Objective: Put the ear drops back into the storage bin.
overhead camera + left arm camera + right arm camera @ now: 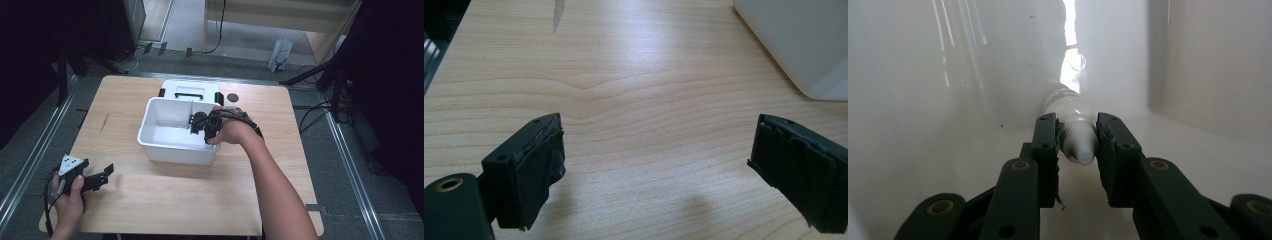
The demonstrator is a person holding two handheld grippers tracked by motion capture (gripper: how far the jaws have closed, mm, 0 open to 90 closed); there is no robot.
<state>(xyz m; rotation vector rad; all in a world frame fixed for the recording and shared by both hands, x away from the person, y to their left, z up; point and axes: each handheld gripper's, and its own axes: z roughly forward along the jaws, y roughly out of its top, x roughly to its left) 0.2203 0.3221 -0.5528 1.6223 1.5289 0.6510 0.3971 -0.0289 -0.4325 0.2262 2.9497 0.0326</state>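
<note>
Right tool [1077, 142]: jaws clamped on the cap end of a small white bottle [1071, 126], inside the white bin [165, 147].
Bin position: bench [150, 200] centre, toward the far edge.
Right hand [231, 131]: reaching over the bin's right rim.
Left tool [656, 165]: jaws spread wide, nothing between them, over the bench's near-left corner.
Left hand [70, 200]: gripping the tool body.

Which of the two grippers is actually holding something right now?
The right gripper, reaching into the white bin, is shut on a small white bottle. The left gripper rests open over the bare wooden table, jaws wide apart.
</note>
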